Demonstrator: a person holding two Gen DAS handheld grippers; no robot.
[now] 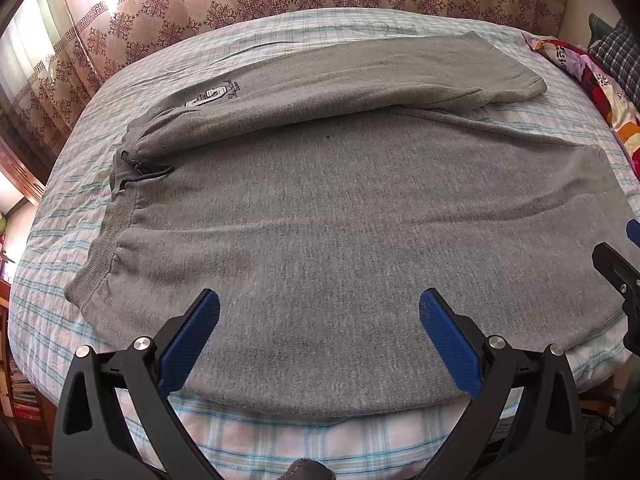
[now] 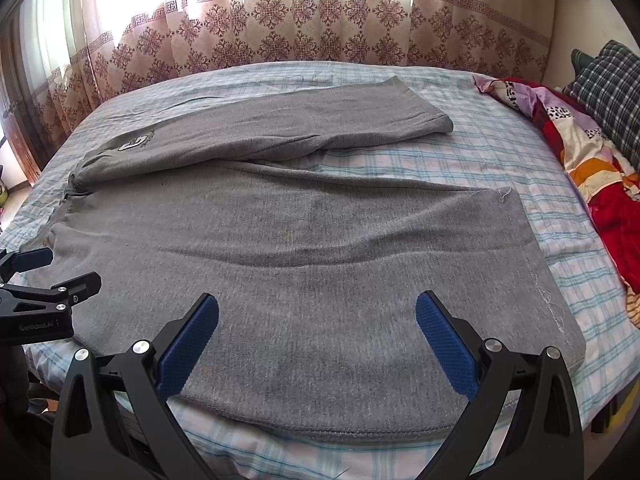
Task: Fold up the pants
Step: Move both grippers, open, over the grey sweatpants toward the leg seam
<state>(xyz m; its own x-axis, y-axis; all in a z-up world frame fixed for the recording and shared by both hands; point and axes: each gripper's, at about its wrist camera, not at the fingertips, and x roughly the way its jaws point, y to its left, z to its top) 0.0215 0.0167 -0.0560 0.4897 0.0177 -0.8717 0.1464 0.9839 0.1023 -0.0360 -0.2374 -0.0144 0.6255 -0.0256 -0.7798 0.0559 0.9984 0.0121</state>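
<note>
Blue-padded fingers fill the bottom of both views; the left gripper and the right gripper each stand with jaws spread wide and nothing between them, poised low over the near edge of the grey pants, whose hem runs across the lower part of each frame; the pants lie spread over a checked bedsheet, waistband at the left of the frame, one leg wide and flat in the middle, the other angled toward the upper right; the left wrist view alone shows the dark drawstring knotted at centre left, and only a dark sliver of the right gripper at its right edge; the right wrist view alone shows the left gripper's black body at lower left, printed "GenRobot.AI", plus more of the patchwork quilt and a plaid pillow at right; a white-and-black logo patch sits near the waistband, its small script too fine to read; patterned curtains hang behind the bed.
</note>
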